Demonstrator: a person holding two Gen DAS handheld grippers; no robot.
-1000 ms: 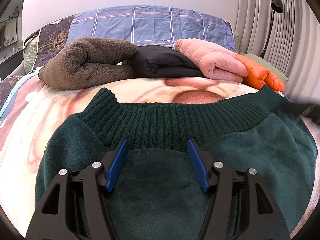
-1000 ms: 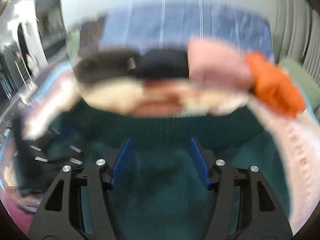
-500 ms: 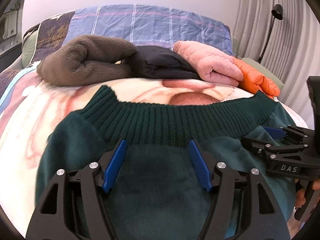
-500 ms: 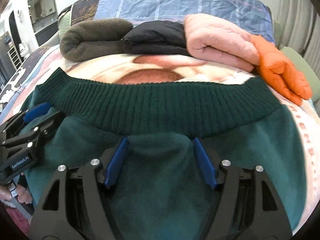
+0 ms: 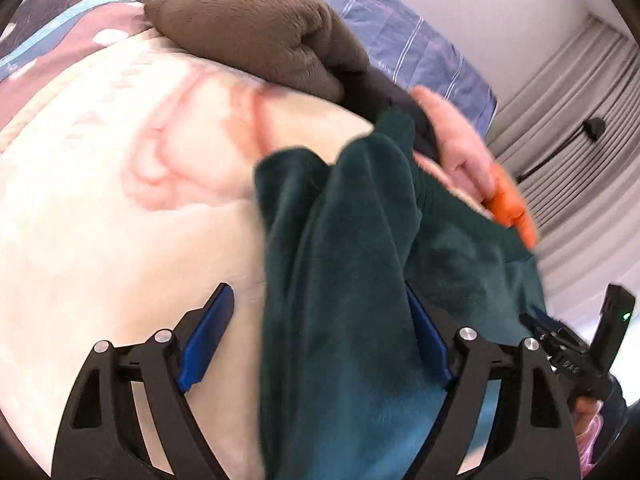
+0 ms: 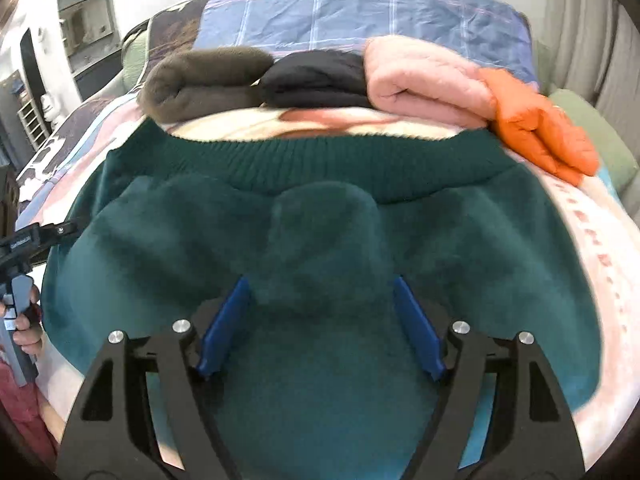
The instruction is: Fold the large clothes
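Note:
A dark green fleece sweater (image 6: 320, 240) with a ribbed hem (image 6: 328, 160) lies spread on the bed. My right gripper (image 6: 322, 332) hovers over its middle with the jaws opening. A soft mound of fleece rises between the blue pads (image 6: 224, 332), which do not press it. In the left wrist view the sweater (image 5: 360, 240) is bunched into a blurred ridge at its left edge. My left gripper (image 5: 318, 342) is opening too. The cloth lies against its right pad (image 5: 428, 344), and the left pad stands clear over the blanket. Each gripper shows in the other's view: the right gripper (image 5: 536, 320) and the left gripper (image 6: 60, 230).
Folded garments line the far side of the bed: brown fleece (image 6: 200, 80), black (image 6: 316, 76), pink (image 6: 424, 80) and orange (image 6: 540, 132). Behind them is a blue plaid pillow (image 6: 360, 12). The cream and pink blanket (image 5: 120, 200) lies bare to the left. Grey curtains and a lamp (image 5: 596, 126) stand at the right.
My left gripper swung left and rolled, so its view tilts and shows bare blanket. The sweater's left side bunched up. Both pairs of jaws widened, and the right gripper drew back a little.

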